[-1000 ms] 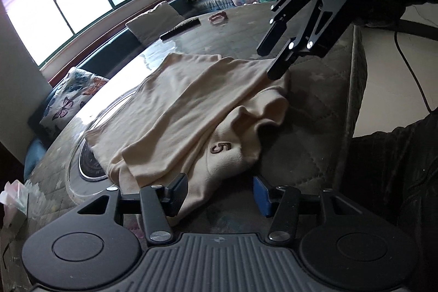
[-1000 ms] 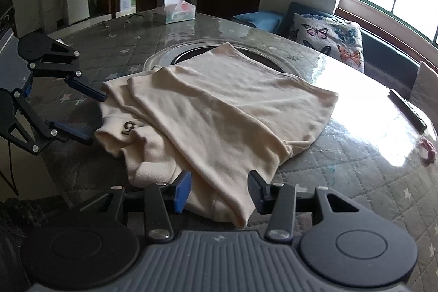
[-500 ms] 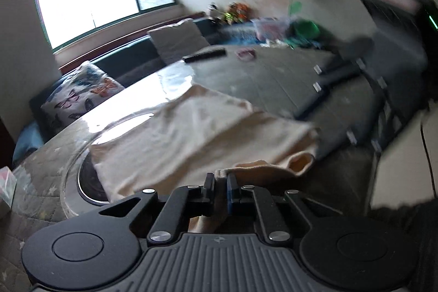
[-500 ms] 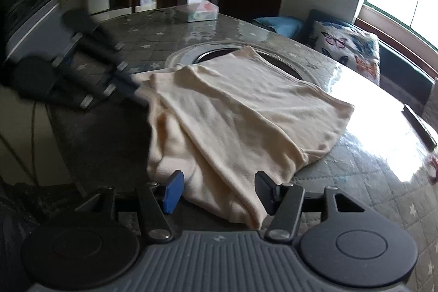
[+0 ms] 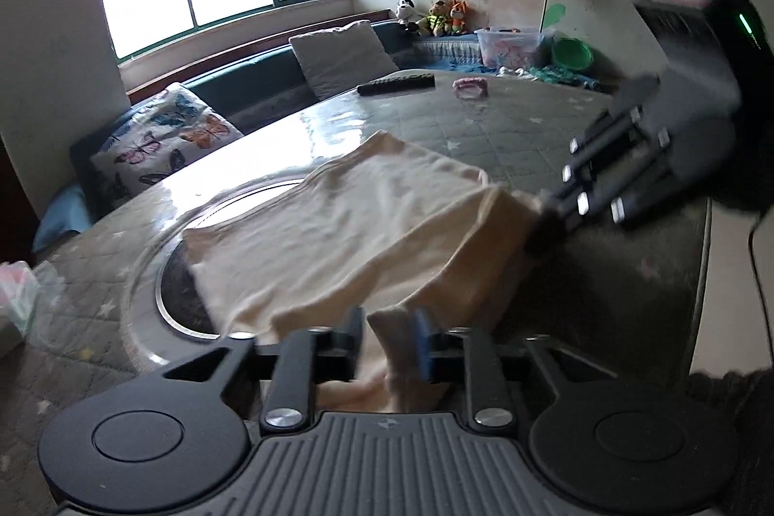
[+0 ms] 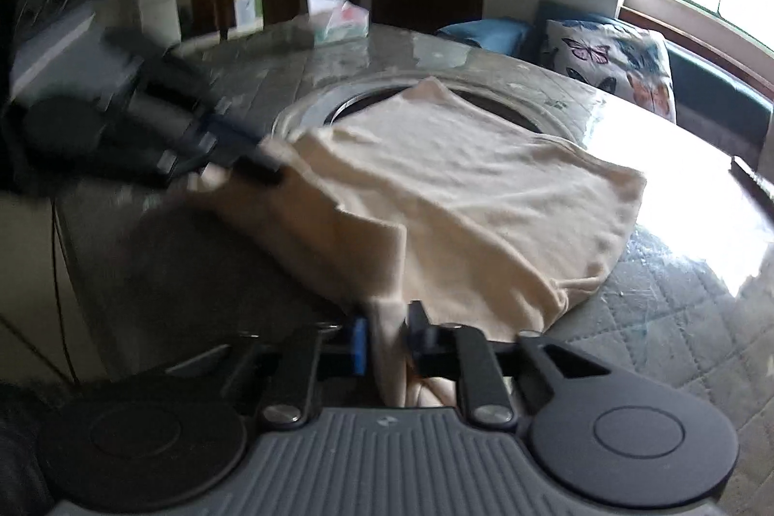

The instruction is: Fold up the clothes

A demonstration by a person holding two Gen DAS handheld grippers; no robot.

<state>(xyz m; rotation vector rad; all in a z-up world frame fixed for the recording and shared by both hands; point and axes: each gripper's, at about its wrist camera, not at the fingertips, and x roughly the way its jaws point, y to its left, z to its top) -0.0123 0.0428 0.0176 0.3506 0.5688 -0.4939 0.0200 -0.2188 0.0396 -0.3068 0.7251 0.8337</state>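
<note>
The cream shirt [image 5: 338, 235] lay on the tabletop [image 5: 508, 124], its near edge lifted clear. The left hand-held gripper [image 5: 389, 344] was clamped on one near corner; its jaws had just eased wider, cloth between them. The right hand-held gripper [image 6: 384, 339] had just closed on the other near corner and pinched it. The step looked like the start of a fold. Next, both corners probably needed carrying together toward the far edge, kept level and taut.

Black ribbed left tool [image 5: 389, 339] with silver screws, 1 blue pad.
</note>
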